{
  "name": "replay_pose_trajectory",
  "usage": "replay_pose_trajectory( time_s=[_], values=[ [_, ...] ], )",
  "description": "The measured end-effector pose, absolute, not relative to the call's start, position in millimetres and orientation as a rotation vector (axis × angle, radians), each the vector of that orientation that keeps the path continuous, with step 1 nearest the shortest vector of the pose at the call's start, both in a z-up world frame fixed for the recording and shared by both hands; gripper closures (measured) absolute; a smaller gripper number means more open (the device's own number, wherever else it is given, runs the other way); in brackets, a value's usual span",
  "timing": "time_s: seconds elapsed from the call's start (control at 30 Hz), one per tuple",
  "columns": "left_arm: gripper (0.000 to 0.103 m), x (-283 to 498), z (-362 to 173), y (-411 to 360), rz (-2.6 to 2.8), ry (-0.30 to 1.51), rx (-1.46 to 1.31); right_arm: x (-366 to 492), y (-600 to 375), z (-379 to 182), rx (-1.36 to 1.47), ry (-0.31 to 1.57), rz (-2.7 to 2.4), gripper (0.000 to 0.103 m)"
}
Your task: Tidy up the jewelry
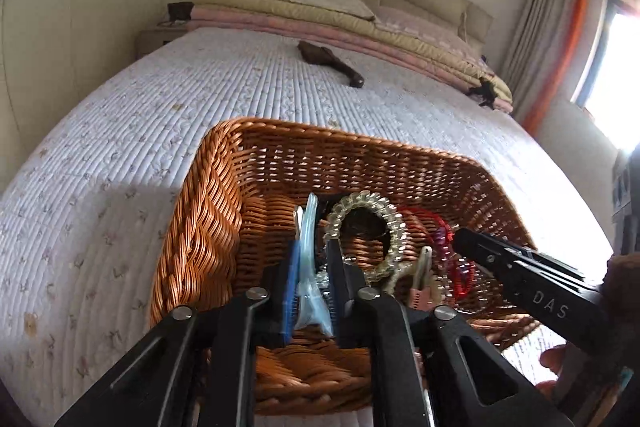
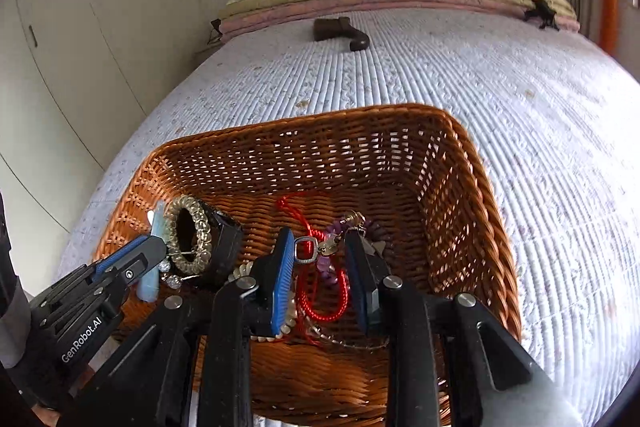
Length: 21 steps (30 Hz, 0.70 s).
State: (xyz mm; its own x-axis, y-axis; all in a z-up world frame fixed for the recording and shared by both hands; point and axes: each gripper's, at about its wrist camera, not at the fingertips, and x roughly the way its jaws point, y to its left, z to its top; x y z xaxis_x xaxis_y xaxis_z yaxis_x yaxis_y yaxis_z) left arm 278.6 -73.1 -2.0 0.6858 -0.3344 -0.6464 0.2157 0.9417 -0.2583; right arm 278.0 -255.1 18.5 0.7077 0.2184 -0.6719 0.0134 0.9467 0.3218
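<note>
A brown wicker basket (image 1: 208,227) (image 2: 460,187) sits on the bed and holds jewelry. My left gripper (image 1: 314,267) is inside it, shut on a pale blue hair clip (image 1: 310,267), which also shows in the right wrist view (image 2: 154,267). A clear beaded bracelet (image 1: 396,227) (image 2: 202,227) lies by its tips around a black box (image 2: 226,247). My right gripper (image 2: 320,275) is open over a red cord (image 2: 320,307) with a silver pendant (image 2: 306,249), purple beads (image 2: 376,227) and a pearl strand (image 2: 280,331). Its black finger (image 1: 520,267) reaches in from the right.
The basket rests on a white quilted bedspread (image 1: 120,147) (image 2: 540,107). A dark brown brush-like object (image 1: 328,61) (image 2: 340,31) lies further up the bed. Folded blankets and pillows (image 1: 320,11) are at the headboard. Wardrobe doors (image 2: 100,27) stand left, a window with curtains (image 1: 560,27) right.
</note>
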Motion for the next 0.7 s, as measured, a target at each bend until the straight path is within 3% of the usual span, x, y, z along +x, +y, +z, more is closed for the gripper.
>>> replay_pose_trajectory(
  time_s=[0.03, 0.1, 0.4, 0.7],
  values=[
    [0.066, 277, 1, -71, -0.321, 0.741, -0.176, 276, -255, 21, 0.309, 0.769, 0.107, 0.074],
    [0.059, 272, 7, -69, -0.322, 0.706, -0.177, 272, -257, 25, 0.304, 0.756, 0.106, 0.066],
    [0.059, 228, 39, -53, -0.347, 0.621, -0.193, 209, -256, 53, 0.248, 0.641, 0.045, 0.063],
    [0.053, 96, 63, -46, -0.318, 0.496, -0.106, 60, -229, 60, 0.147, 0.462, -0.061, 0.062]
  ],
)
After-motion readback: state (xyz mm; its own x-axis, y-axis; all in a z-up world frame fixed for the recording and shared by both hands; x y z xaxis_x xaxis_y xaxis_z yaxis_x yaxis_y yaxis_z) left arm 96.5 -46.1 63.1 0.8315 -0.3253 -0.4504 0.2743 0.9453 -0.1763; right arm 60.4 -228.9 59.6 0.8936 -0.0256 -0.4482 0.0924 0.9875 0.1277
